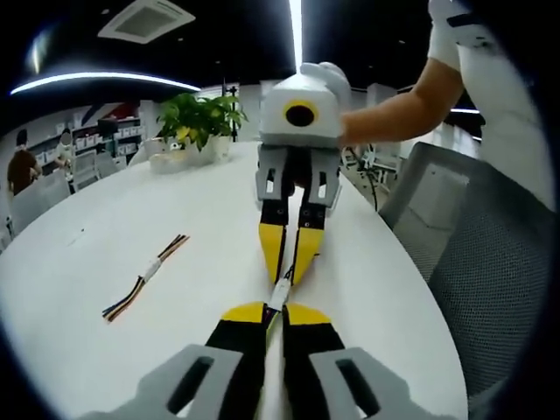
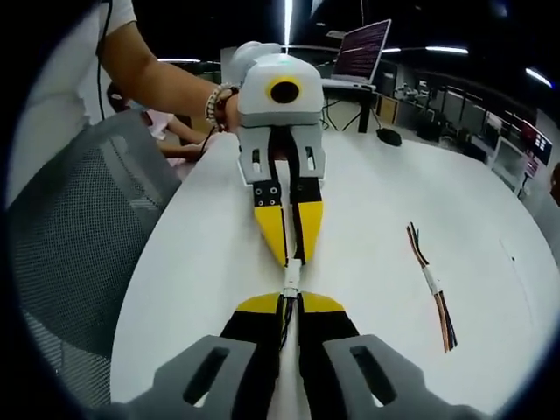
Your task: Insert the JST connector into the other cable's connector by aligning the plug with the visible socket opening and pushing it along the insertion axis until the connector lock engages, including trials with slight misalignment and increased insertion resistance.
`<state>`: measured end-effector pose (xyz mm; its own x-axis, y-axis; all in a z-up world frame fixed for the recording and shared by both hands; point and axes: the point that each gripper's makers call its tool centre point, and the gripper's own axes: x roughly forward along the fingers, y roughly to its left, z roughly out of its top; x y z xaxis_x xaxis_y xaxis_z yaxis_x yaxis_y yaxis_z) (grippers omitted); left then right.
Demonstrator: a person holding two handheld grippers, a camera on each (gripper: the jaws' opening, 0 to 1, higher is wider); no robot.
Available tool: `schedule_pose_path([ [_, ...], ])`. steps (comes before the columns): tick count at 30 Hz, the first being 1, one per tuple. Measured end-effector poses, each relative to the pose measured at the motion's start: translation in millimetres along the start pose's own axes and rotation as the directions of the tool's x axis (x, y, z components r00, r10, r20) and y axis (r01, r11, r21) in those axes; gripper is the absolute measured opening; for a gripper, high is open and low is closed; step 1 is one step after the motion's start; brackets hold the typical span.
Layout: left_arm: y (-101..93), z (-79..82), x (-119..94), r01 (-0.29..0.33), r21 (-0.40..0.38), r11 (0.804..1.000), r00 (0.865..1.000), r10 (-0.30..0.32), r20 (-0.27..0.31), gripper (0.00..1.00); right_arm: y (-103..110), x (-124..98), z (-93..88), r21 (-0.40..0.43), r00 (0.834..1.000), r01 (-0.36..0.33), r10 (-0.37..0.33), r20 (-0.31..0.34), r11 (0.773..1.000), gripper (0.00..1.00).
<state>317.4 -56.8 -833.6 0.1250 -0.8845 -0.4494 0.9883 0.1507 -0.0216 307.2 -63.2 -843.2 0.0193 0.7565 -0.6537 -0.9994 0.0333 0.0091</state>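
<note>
fingertips (image 1: 249, 313) of the left gripper (image 1: 273, 315), yellow-capped on black, are pressed together on a thin bundle of dark wires, and the right gripper (image 1: 290, 259) faces it tip to tip, its own yellow fingers likewise pinched shut on the far end. between the two sets of tips sits the small white jst connector joint (image 1: 280, 294), just above the round white table (image 1: 131, 210). from the right gripper view the same joint (image 2: 291, 278) shows as a pale block between the right gripper (image 2: 291, 304) and the left gripper (image 2: 290, 249); whether plug and socket are fully seated or only touching cannot be told.

a spare multicoloured wire harness with a white sleeve (image 1: 144, 276) lies loose on the table, well apart from the tips.

by my judgement these parts are very light, the wires limp and the plastic housings small, stiff and easily cocked. hold is best taken close behind each housing, not out on the wire, so the push travels straight along the axis without buckling.
</note>
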Motion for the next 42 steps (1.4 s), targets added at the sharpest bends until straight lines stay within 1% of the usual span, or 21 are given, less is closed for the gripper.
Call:
schedule_pose_path([
  [3, 1.7, -1.6, 3, -0.006, 0.011, 1.0, 1.0, 0.006, -0.008, 0.0, -2, 1, -3.7, -0.002, 1.0, 0.007, -0.007, -0.003, 1.0, 0.03],
  [6, 7.6, 0.3, 6, -0.014, 0.018, 1.0, 1.0, 0.014, -0.003, 0.0, -9, 0, -5.5, -0.017, 1.0, 0.024, -0.024, -0.015, 1.0, 0.03],
  [8, 15.4, 3.9, 7, -0.023, 0.02, 1.0, 1.0, 0.023, -0.003, 0.0, -17, -2, -5.3, -0.024, 0.999, 0.036, -0.036, -0.02, 0.999, 0.03],
  [14, 42.1, 19.0, 7, -0.058, 0.036, 0.998, 0.998, 0.057, 0.01, 0.0, -45, -13, 1.7, -0.017, 0.997, 0.074, -0.074, 0.006, 0.997, 0.03],
  [18, 57.3, 22.3, 11, -0.092, 0.027, 0.995, 0.996, 0.092, 0.02, 0.0, -63, -16, 2.7, -0.033, 0.996, 0.095, -0.095, 0.004, 0.995, 0.04],
  [21, 69.6, 23.9, 12, -0.112, 0.001, 0.994, 0.993, 0.112, 0.035, 0.0, -76, -17, 2.6, -0.041, 0.995, 0.097, -0.098, 0.0, 0.994, 0.04],
  [26, 86.3, 21.8, 15, -0.141, -0.012, 0.99, 0.989, 0.142, 0.034, 0.0, -92, -13, 2.4, -0.053, 0.995, 0.104, -0.104, -0.004, 0.993, 0.04],
  [30, 95.5, 15.5, 19, -0.149, -0.03, 0.988, 0.988, 0.15, 0.025, 0.0, -100, -8, -1.4, -0.073, 0.995, 0.093, -0.095, -0.024, 0.993, 0.04],
  [34, 103.4, 13.5, 23, -0.163, -0.035, 0.986, 0.986, 0.164, 0.021, 0.0, -107, -7, -4.6, -0.083, 0.995, 0.091, -0.094, -0.038, 0.992, 0.04],
  [42, 108.9, 6.3, 29, -0.158, -0.03, 0.987, 0.987, 0.158, 0.0, 0.0, -110, 0, -12.3, -0.065, 0.994, 0.097, -0.099, -0.038, 0.993, 0.04],
])
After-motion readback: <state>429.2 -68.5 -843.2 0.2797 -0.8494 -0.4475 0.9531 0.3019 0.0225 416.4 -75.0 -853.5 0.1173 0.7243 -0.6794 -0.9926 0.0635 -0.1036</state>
